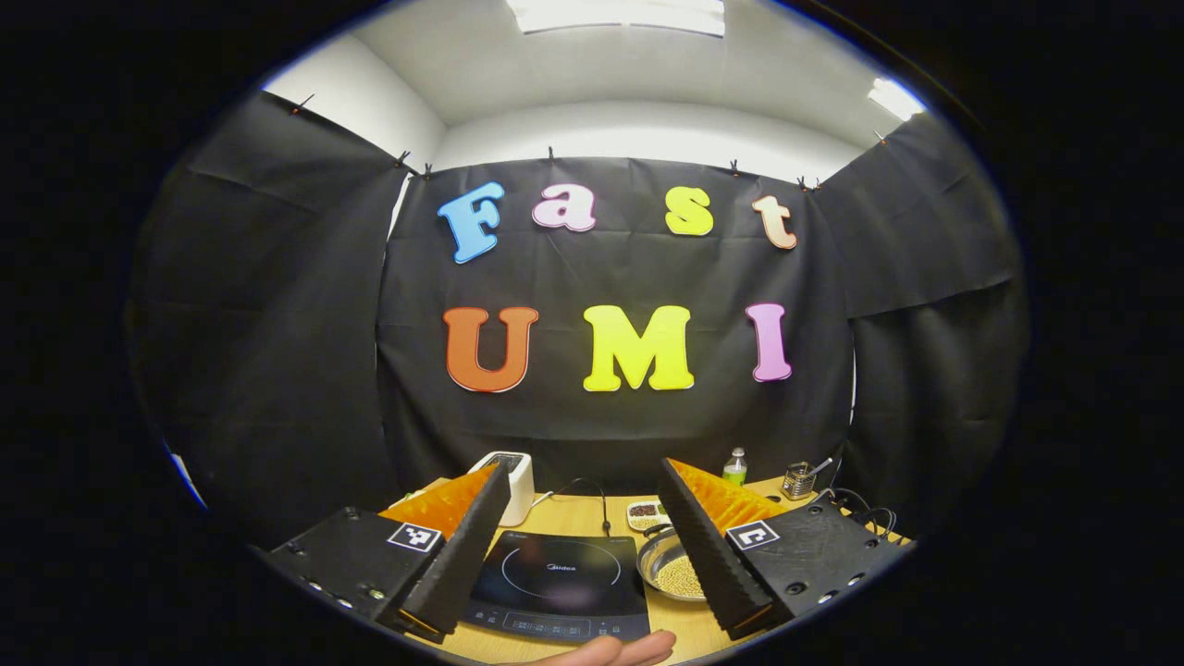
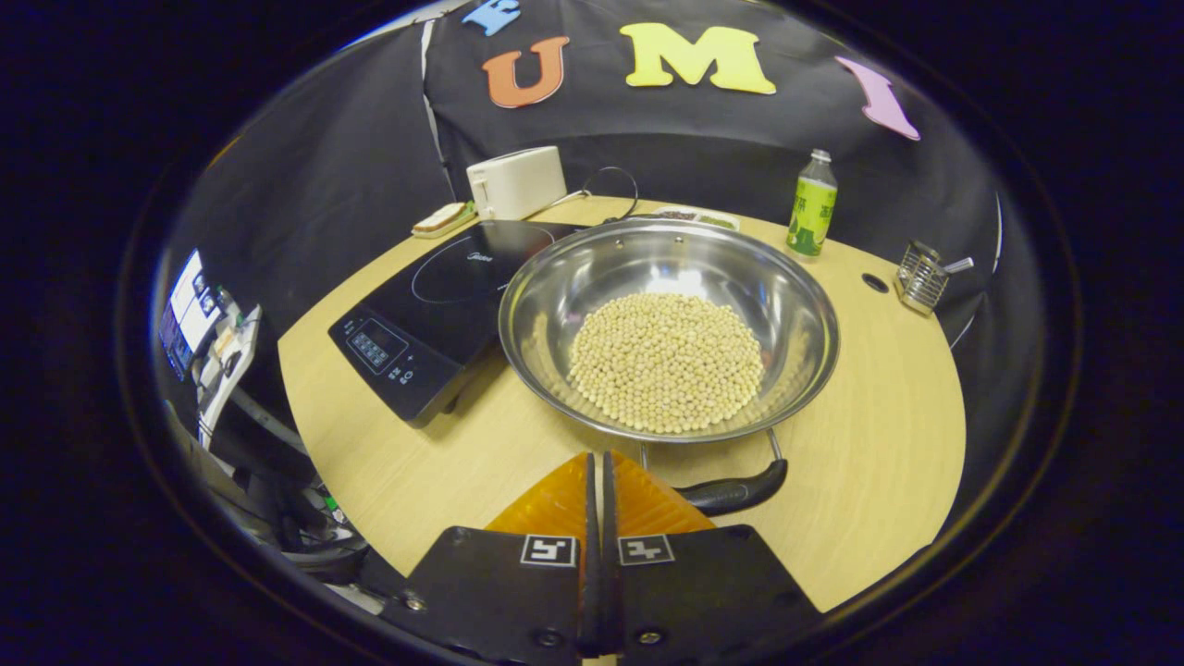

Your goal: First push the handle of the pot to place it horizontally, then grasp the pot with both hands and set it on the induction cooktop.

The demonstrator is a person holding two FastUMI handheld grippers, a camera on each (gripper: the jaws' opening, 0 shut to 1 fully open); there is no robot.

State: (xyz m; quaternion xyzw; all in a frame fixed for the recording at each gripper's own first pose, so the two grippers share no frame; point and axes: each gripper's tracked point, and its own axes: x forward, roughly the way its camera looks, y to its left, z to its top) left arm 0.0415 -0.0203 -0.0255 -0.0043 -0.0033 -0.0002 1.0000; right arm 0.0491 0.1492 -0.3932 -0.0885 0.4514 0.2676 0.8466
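A wide steel pot (image 2: 555, 277) holding pale beans (image 2: 666, 361) sits on the wooden table (image 2: 869, 444), right beside the black induction cooktop (image 2: 435, 296). Its near black handle (image 2: 740, 490) points toward me, lying across just right of my right gripper (image 2: 597, 458), which is shut with nothing between its fingers. The handle's left end is hidden behind those fingers. In the left gripper view my left gripper (image 1: 583, 467) hangs open above the table, with the cooktop (image 1: 555, 573) between its fingers and the pot (image 1: 659, 555) partly hidden behind the right-hand finger.
At the back of the table stand a white box appliance (image 2: 516, 180), a green-labelled bottle (image 2: 812, 205), a metal wire holder (image 2: 920, 276) and a small dish (image 2: 694, 215). A cable (image 2: 610, 176) loops behind the cooktop. A hand (image 1: 610, 652) shows at the bottom edge.
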